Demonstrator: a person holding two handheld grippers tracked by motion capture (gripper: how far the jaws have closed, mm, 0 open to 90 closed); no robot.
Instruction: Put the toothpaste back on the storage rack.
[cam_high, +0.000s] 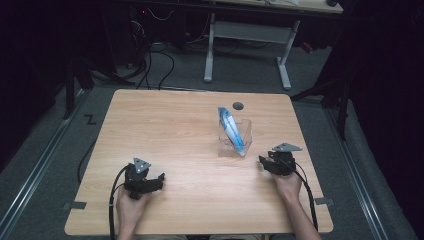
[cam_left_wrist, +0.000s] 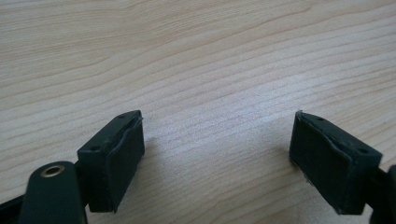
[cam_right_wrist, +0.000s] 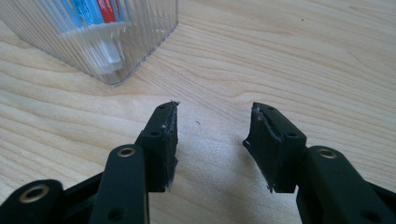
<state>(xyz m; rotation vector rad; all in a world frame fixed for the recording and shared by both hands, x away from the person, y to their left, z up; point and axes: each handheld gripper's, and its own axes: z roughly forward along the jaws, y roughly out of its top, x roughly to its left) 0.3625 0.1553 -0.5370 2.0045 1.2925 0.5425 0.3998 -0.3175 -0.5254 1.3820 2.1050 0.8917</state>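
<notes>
**Two open grippers resting on a wooden table near a clear container holding a tube**

A clear plastic container (cam_high: 235, 141) stood on a light wooden table (cam_high: 165, 130), right of the table's centre and closer to the right edge than to the left. A blue and white tube (cam_high: 230, 129) stood inside it, leaning so that its top tilted toward the far edge and rose above the rim. In the right gripper view the container (cam_right_wrist: 135, 42) had ribbed walls, and the tube's white cap (cam_right_wrist: 110, 52) pointed down near its base, with blue and red print above.

The right gripper (cam_high: 264, 162) lay near the right edge of the table, just beside the container on its near right side but not touching it. A hand (cam_high: 289, 185) held it from the near edge. Its jaws were spread apart with nothing between them, and in the right gripper view bare wood showed in the gap of the right gripper (cam_right_wrist: 212, 135).

The left gripper (cam_high: 159, 179) lay toward the near left corner, well apart from the container, held by the other hand (cam_high: 131, 209). Its jaws were spread wide and empty; in the left gripper view the left gripper (cam_left_wrist: 219, 149) hung low over plain wood grain.

A dark round hole (cam_high: 238, 105) sat in the tabletop near the far edge, behind the container. Beyond the table, a grey floor (cam_high: 240, 75) carried loose black cables (cam_high: 155, 65) and the white legs of another desk (cam_high: 250, 47).
</notes>
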